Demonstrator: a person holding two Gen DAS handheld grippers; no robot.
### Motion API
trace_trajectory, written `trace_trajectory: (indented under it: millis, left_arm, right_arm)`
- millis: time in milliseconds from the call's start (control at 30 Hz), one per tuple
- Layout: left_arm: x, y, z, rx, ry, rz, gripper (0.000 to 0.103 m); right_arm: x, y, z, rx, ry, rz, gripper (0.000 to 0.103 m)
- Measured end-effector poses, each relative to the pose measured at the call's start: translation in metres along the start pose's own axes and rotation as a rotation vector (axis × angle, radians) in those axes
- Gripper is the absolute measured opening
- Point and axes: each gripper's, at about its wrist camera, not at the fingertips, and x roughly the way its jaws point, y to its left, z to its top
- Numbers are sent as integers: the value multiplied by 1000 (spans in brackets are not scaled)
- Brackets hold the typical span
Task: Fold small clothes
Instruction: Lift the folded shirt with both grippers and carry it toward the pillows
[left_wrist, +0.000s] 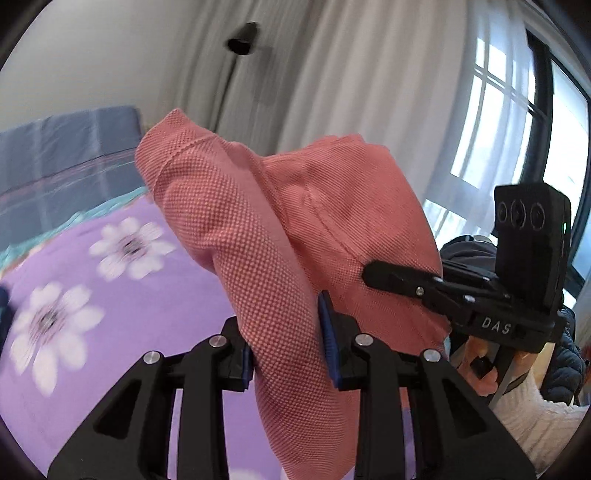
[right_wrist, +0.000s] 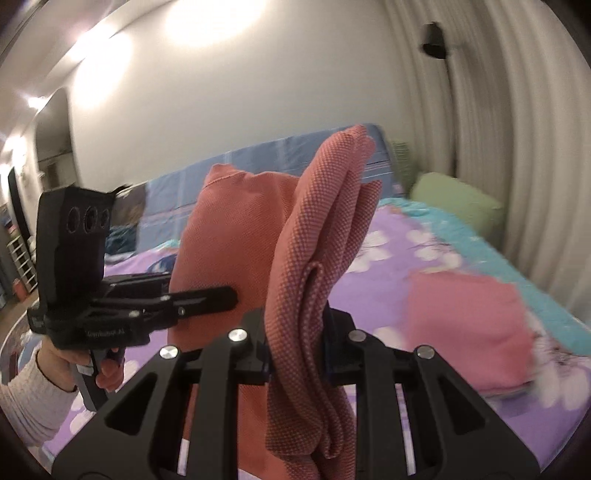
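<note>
Both grippers clamp the pink garment (left_wrist: 266, 236) above the bed (left_wrist: 110, 295): left gripper (left_wrist: 288, 350) and right gripper (right_wrist: 295, 354) each pinch bunched cloth. A folded pink cloth (right_wrist: 469, 332) lies on the bed.

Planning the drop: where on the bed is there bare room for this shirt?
Bare purple sheet lies between the held pink shirt and the folded pink pile. The right side is crowded by that pile and the green pillow. Another bare stretch sits left of the shirt.

The left gripper (left_wrist: 286, 354) pinches a fold of the salmon garment (left_wrist: 280, 221) between its blue pads. The right gripper (right_wrist: 297, 354) is clamped on the garment too, just beside the left.
</note>
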Motion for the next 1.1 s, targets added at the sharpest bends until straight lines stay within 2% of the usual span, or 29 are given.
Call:
trace_trajectory:
  millis: [100, 233, 367, 500, 700, 800, 833, 867, 900, 1000, 1067, 1100]
  left_arm:
    - [36, -16, 24, 25, 10, -39, 30]
    - [84, -25, 50, 48, 29, -128, 30]
    - [127, -29, 71, 71, 54, -134, 30]
    - [159, -18, 77, 63, 79, -147, 30]
    - [222, 3, 70, -28, 125, -203, 32]
    - [253, 13, 61, -39, 172, -164, 36]
    - [266, 18, 57, -33, 205, -128, 45]
    - [275, 22, 52, -26, 231, -94, 53]
    - [285, 26, 45, -1, 252, -34, 55]
    - [296, 36, 29, 41, 255, 52, 63]
    - [294, 50, 22, -2, 240, 35, 74]
    - [296, 54, 19, -25, 243, 19, 75]
  right_arm:
    - [-6, -34, 15, 18, -4, -53, 20]
    - [-5, -68, 29, -6, -10, -131, 20]
    - [11, -100, 40, -2, 5, -197, 20]
    - [32, -136, 47, 34, 39, -242, 20]
    - [73, -183, 42, 100, 87, -274, 19]
    - [100, -204, 34, 119, 125, -308, 19]
    - [111, -213, 30, 140, 154, -319, 20]
    - [125, -228, 21, 179, 197, -360, 23]
    - [130, -232, 13, 203, 218, -415, 28]
    - [143, -260, -16, 284, 292, -592, 42]
    - [143, -278, -36, 383, 300, -549, 48]
    - [140, -282, -44, 421, 283, -532, 54]
